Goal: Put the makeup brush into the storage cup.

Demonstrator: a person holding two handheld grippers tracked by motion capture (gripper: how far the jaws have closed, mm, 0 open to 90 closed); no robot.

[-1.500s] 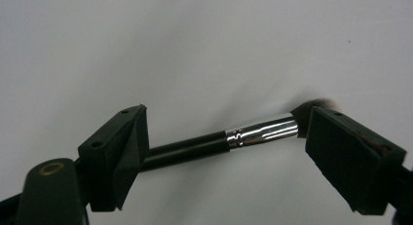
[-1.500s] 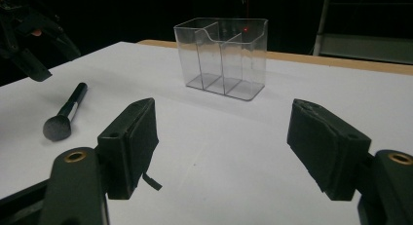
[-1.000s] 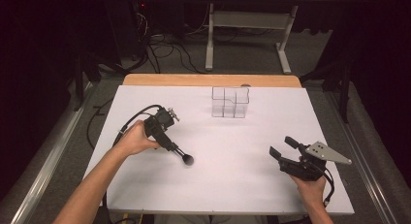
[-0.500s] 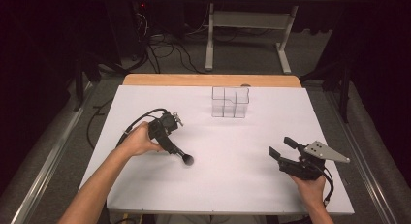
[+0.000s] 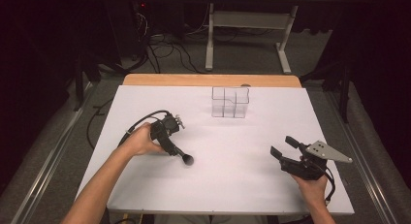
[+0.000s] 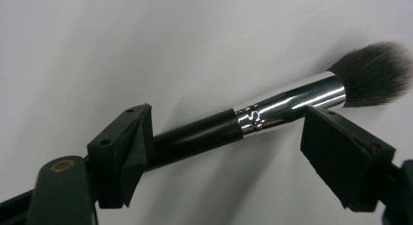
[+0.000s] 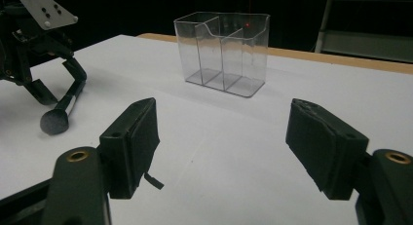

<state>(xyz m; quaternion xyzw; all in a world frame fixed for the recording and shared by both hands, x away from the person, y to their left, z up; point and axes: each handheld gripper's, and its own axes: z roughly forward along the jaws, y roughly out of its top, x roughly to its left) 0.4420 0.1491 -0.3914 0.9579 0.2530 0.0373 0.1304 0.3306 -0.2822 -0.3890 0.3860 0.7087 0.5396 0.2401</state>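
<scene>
- The left hand-held gripper point(image 5: 178, 153) sits low over the white desk point(image 5: 242, 185), its jaws angled down and toward the desk's middle, with the person's left hand point(image 5: 141, 140) wrapped around its body.
- A makeup brush point(image 6: 272, 110) lies across the gap between this hand-held gripper's jaws: black handle by the near-left pad, chrome ferrule toward the right pad, dark bristle head beyond the right pad.
- The jaws stand wide and have just been closing a little with the brush between them; the left pad point(image 6: 127, 149) looks to be against the handle, while the right pad sits just below the ferrule, so no firm clamp shows.
- In the high view the brush head point(image 5: 187, 160) rests on the desk just past the left jaw tips.
- The right hand-held gripper point(image 5: 286, 149) is held in the right hand point(image 5: 310, 185) near the desk's front right edge, well apart from the left one; its jaws are spread with nothing between them.
- A clear plastic organizer point(image 7: 224, 52) with divided compartments stands upright ahead of the right jaws, farther up the desk, and apart from both hand-held grippers.
- In the right gripper view the left hand-held gripper point(image 7: 58, 93) and the brush show at far left.
</scene>
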